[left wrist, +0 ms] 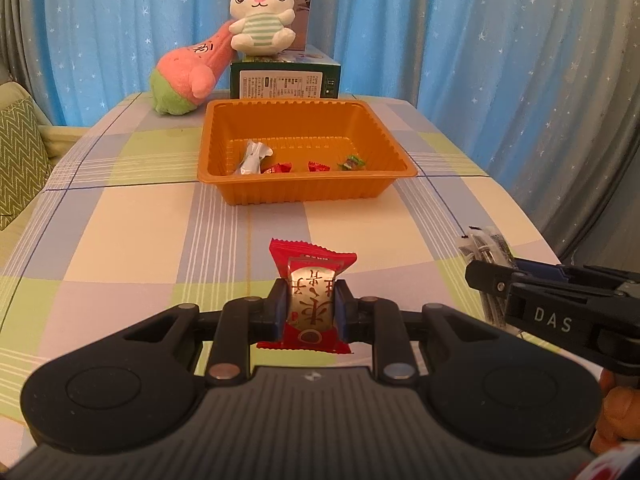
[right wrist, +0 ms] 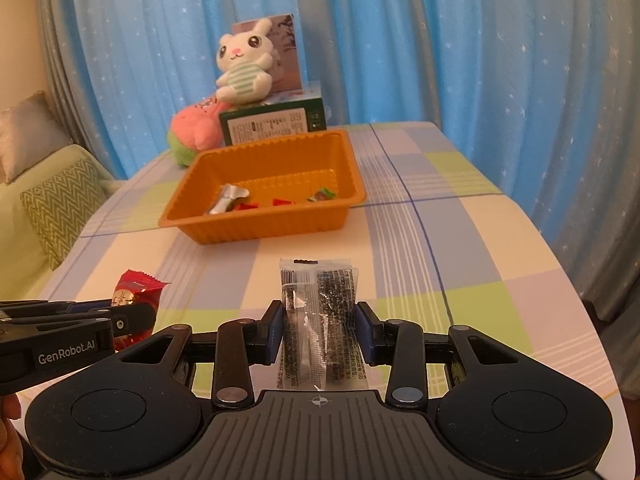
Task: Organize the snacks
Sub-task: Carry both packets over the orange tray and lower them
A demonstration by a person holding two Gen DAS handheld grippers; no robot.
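Observation:
My left gripper [left wrist: 310,304] is shut on a red snack packet [left wrist: 310,268] with a silver label, held above the table short of the orange tray [left wrist: 304,196]. My right gripper [right wrist: 320,316] is shut on a clear packet with black print [right wrist: 318,292], also held above the table, to the right of the left one. The tray [right wrist: 256,224] holds a silver wrapped snack [left wrist: 252,156], two red candies [left wrist: 276,168] and a green candy [left wrist: 352,162]. Each gripper shows at the edge of the other's view: the right gripper [left wrist: 476,272] and the left gripper [right wrist: 148,312].
A checked cloth covers the table [left wrist: 140,220]. Behind the tray stand a green box [left wrist: 284,80], a white bunny plush [left wrist: 260,12] and a pink and green plush [left wrist: 188,76]. Blue star curtains hang behind. A sofa with a zigzag cushion [right wrist: 60,216] is at the left.

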